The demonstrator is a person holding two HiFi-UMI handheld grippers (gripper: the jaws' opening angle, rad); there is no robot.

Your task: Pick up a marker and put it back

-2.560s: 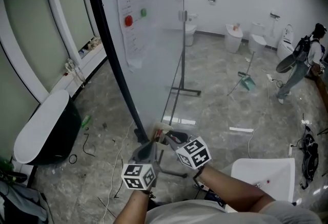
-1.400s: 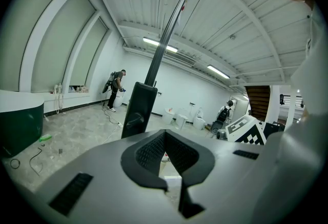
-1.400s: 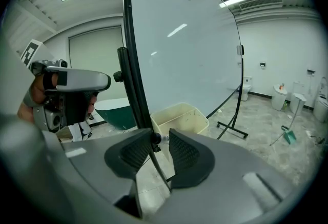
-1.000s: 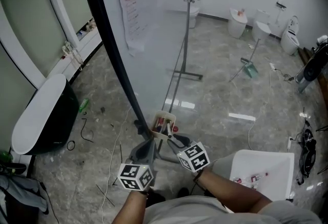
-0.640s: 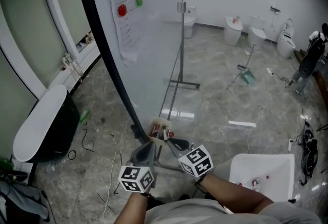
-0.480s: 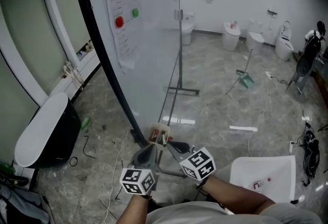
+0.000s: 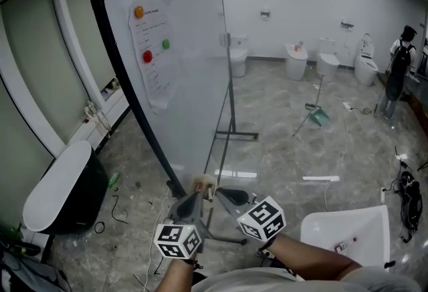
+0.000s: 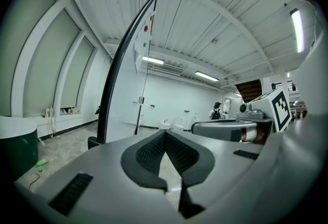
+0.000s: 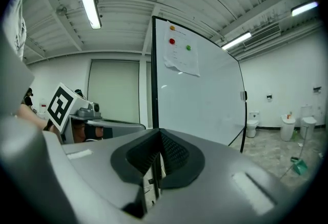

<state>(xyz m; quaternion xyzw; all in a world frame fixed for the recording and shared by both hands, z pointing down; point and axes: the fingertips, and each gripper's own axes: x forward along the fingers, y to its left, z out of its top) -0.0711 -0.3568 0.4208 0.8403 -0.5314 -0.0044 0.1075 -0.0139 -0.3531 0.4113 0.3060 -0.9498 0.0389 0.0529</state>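
Note:
A small tan marker box hangs at the foot of the tall whiteboard; the markers in it are too small to make out. My left gripper points at the box from just below and to its left. Its pads meet at the tip in the left gripper view, shut with nothing between them. My right gripper lies just right of the box, apart from it. In the right gripper view its jaws stand shut, and no marker shows between them.
The whiteboard's metal stand rises behind the box. A white-topped dark tub stands at the left and a white basin at the lower right. Toilets and a person are far back; cables litter the floor.
The head view has tilted up, so the whole whiteboard shows. The box and both grippers sit lower in the picture, still close together.

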